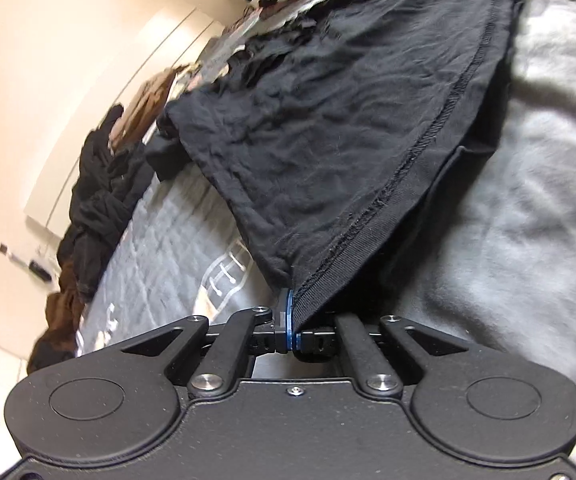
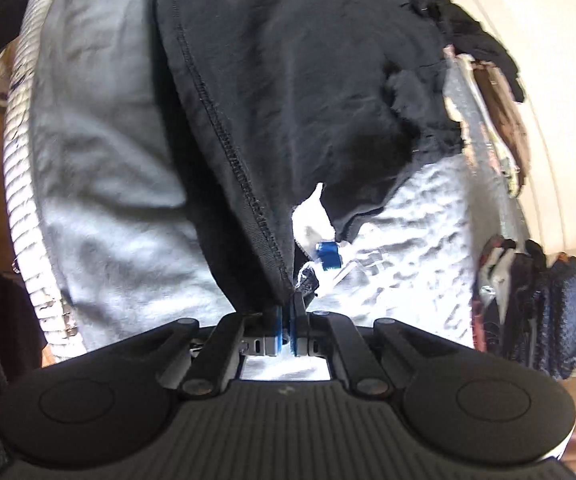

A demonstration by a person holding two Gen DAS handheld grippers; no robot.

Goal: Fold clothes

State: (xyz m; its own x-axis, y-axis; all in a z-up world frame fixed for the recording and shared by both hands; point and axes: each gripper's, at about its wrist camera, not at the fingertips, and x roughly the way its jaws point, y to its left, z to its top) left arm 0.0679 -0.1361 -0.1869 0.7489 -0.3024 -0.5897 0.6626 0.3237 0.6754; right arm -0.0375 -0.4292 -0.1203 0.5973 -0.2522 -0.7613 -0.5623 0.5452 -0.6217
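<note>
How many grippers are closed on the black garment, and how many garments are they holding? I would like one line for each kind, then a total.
Grippers closed on cloth: 2, the left gripper and the right gripper, jaws shut on the fabric.
Black garment held: 1, the black garment, hanging over the grey bedding.
Total: 3

Grey quilted bed (image 1: 160,264) — dark clothes pile (image 1: 92,200) along far edge.
</note>
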